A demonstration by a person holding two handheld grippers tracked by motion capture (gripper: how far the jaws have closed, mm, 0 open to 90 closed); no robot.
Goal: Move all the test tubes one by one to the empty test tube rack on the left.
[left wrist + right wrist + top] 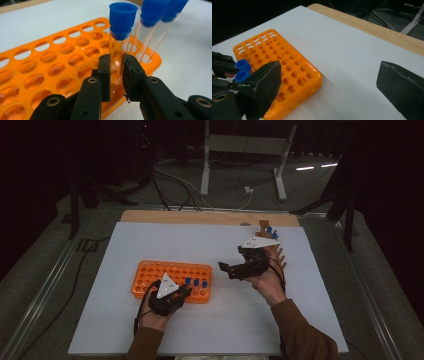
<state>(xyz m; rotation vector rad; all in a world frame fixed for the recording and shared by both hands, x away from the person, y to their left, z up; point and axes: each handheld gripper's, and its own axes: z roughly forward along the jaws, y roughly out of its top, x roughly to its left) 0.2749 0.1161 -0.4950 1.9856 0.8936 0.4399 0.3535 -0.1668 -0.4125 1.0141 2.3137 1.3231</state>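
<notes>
Right, nearest us the left tool (117, 75) is clenched on a blue-capped tube (120, 42), upright, long axis vertical, its foot in a hole at the near right corner of the orange rack (45, 62). Two more capped tubes (152, 32) stand just beyond; the other holes look empty. Farther out on the bench (300, 285), the right tool (329, 82) hangs released, nothing between its jaws, rack to its left.

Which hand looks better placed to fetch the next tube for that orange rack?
Probably the right: its gripper is open and empty beside the far tubes, while the left gripper is shut on a tube at the rack.
</notes>
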